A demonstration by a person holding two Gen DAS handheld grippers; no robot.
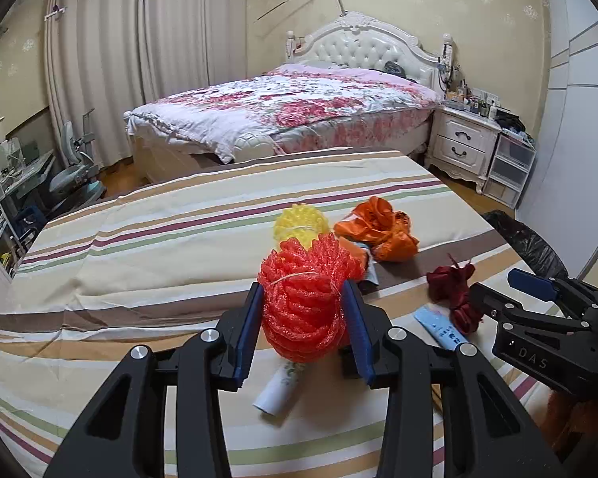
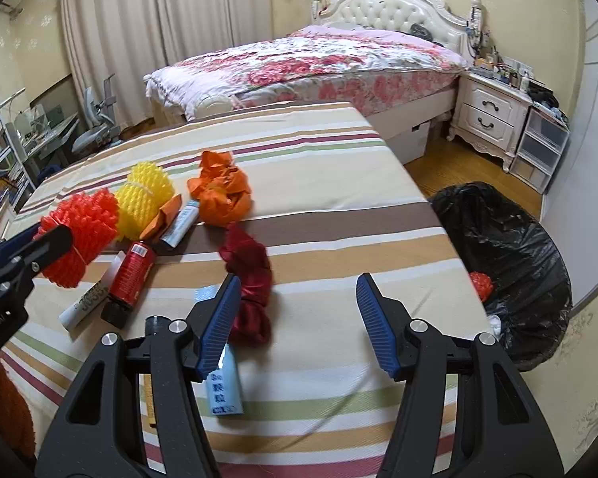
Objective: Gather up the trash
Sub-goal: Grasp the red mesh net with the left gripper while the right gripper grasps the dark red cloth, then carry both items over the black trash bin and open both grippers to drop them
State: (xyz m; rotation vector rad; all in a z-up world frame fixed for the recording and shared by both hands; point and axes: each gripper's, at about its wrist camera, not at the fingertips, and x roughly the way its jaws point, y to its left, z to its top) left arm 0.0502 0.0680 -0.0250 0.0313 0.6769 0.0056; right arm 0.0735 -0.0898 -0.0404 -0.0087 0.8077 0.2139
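Note:
My left gripper (image 1: pixel 303 290) is shut on a red foam net bundle (image 1: pixel 305 302), its blue pads pressing both sides; the right wrist view shows the same bundle (image 2: pixel 79 231) at the far left. Behind it on the striped cloth lie a yellow foam net (image 1: pixel 299 227), an orange plastic bag (image 1: pixel 382 231) and a dark red cloth (image 2: pixel 251 290). My right gripper (image 2: pixel 299 279) stands open over bare cloth, its left finger beside the dark red cloth, with nothing between the fingers. A light-blue tube (image 2: pixel 225 390) lies under that finger.
A black trash bag (image 2: pixel 510 259) stands open on the floor off the table's right edge, a red net piece (image 2: pixel 481 285) inside. A red can (image 2: pixel 133 275) and a white tube (image 2: pixel 83 302) lie on the cloth. A bed (image 1: pixel 299 111) and nightstand (image 1: pixel 462 143) stand behind.

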